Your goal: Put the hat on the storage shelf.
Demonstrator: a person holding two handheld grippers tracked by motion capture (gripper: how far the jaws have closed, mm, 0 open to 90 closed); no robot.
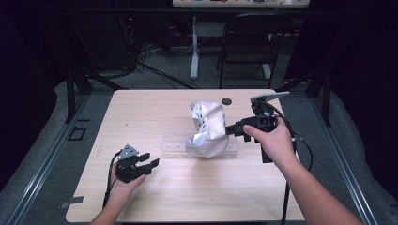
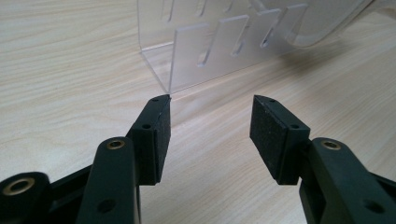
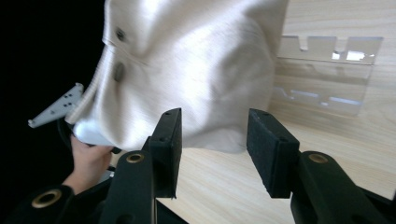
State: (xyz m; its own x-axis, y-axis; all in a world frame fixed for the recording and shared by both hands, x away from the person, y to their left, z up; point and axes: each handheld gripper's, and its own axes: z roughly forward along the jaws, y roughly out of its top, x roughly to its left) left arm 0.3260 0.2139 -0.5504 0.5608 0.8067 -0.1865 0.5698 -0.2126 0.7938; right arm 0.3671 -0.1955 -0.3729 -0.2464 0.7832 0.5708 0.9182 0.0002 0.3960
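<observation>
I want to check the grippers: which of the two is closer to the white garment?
The right gripper: its jaws point at the white garment, while the left gripper lies apart.

Ahead of the left gripper's [image 2: 210,135] spread jaws lay bare table [image 2: 70,70], until the clear slotted rack [image 2: 210,46] rose as a wall across the path. Just beyond the right gripper's [image 3: 212,149] parted jaws, the white garment [image 3: 196,70] blocked the way; open tabletop remained beneath and to their right.

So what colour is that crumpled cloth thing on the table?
The garment is white or cream, with small dark buttons. The right gripper view shows it best.
</observation>
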